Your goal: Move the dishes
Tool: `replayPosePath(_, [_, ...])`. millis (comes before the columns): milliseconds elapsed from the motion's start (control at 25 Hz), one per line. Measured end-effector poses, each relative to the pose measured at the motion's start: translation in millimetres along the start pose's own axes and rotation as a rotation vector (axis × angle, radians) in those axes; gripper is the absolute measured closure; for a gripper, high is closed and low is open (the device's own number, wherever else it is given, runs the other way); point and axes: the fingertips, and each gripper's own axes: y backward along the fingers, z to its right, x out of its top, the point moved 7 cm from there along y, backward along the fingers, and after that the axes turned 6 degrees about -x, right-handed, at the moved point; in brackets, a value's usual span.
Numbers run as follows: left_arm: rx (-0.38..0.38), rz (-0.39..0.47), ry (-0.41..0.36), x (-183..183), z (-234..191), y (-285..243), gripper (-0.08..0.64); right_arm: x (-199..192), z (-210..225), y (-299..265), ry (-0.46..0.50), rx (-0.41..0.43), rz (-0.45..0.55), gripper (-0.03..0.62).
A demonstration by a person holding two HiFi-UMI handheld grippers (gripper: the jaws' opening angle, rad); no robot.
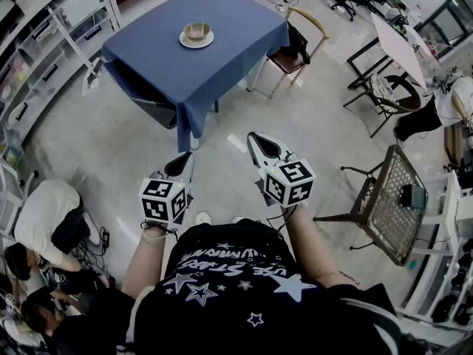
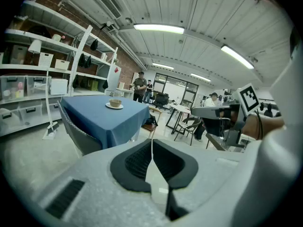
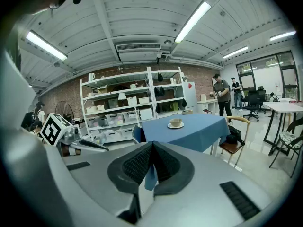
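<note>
A tan bowl [image 1: 196,30] sits on a white saucer [image 1: 196,41] on the blue-clothed table [image 1: 222,65], far ahead of me. It shows small in the left gripper view, as bowl [image 2: 115,103], and in the right gripper view, as bowl [image 3: 175,122]. My left gripper [image 1: 185,163] and right gripper [image 1: 256,139] hang side by side over the bare floor, well short of the table. Both point toward it. The left gripper [image 2: 151,144] and the right gripper [image 3: 151,149] have their dark pads pressed together, with nothing between them.
A grey chair [image 1: 144,95] is tucked under the table's near left side and a wooden chair [image 1: 295,46] stands at its right. A metal mesh chair [image 1: 392,198] is at my right. Shelving [image 1: 37,43] lines the left wall. People [image 1: 44,228] sit on the floor at lower left.
</note>
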Motion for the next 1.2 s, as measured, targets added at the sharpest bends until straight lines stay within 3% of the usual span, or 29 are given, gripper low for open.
replayPosePath(440, [0.012,0.003,0.039,0.5,-26.2,14.5,0.535,6.6,-18.2,-23.8,0.039,0.013,-0.012,0.589])
replayPosePath(640, [0.010,-0.014,0.001,0.4,-36.6,15.9,0.535,1.6,-22.1,-36.0,0.014,0.000,-0.028,0.589])
replayPosePath(880, [0.034,-0.039,0.058,-8.1,-54.4,6.8,0.535,3.2,-11.1,-49.6,0.015,-0.004,0.004,0.586])
replayPosePath(920, [0.041,-0.046,0.058,-8.3,-56.0,3.2,0.535,3.4,-6.9,-53.8,0.015,0.000,0.007,0.577])
replayPosePath(1200, [0.113,-0.038,0.058,9.1,-63.3,-40.6,0.535,8.0,42.5,-99.1,0.017,0.078,-0.006,0.354])
